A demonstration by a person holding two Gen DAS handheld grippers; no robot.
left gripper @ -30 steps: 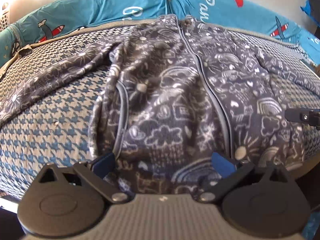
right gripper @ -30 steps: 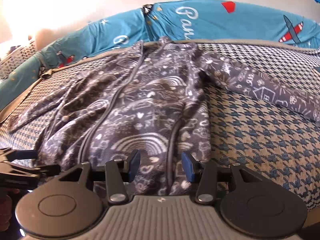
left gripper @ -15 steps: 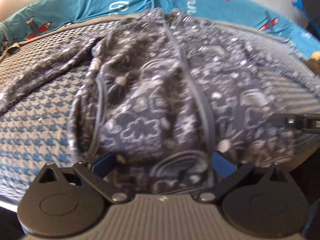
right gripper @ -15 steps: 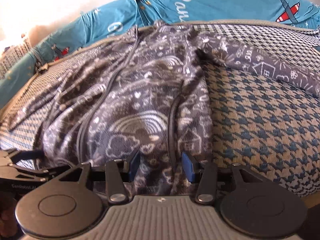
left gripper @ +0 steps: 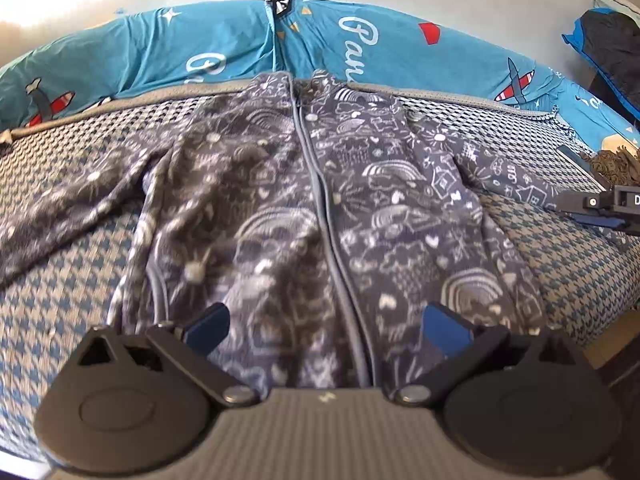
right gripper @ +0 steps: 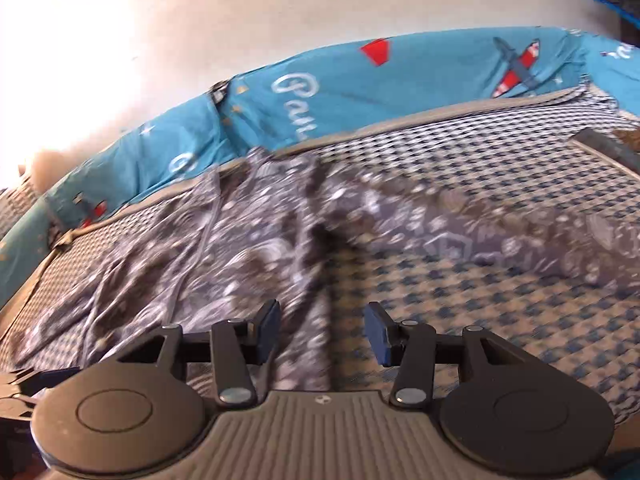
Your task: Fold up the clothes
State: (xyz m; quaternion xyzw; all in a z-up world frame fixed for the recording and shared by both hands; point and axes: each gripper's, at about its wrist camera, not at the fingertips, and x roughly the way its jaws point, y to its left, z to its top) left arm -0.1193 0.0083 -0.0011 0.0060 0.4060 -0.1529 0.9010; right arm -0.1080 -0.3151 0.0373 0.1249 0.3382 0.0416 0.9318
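Partly blurred in both views, the zip-up fleece jacket (left gripper: 320,216) lies front-up and spread on the bed, its grey doodle print smearing toward the left sleeve in the left wrist view and across the whole garment in the right wrist view. Its hem is hidden behind the left hand-held gripper (left gripper: 326,324), whose blue pads stand wide apart above the lower front, pressing nothing. From the right wrist view the right hand-held gripper (right gripper: 324,334) hangs with its jaws moderately open over the jacket's side edge, nothing pinched between them; the far sleeve (right gripper: 500,240) runs out toward 3 o'clock and is cut off by the frame. Under the jacket lies a blue-and-beige houndstooth bed cover (left gripper: 60,300). At 12 o'clock a teal cushion (left gripper: 224,52) printed with planes and script lines a pale wall (right gripper: 280,20), washed out by glare at 10 o'clock.
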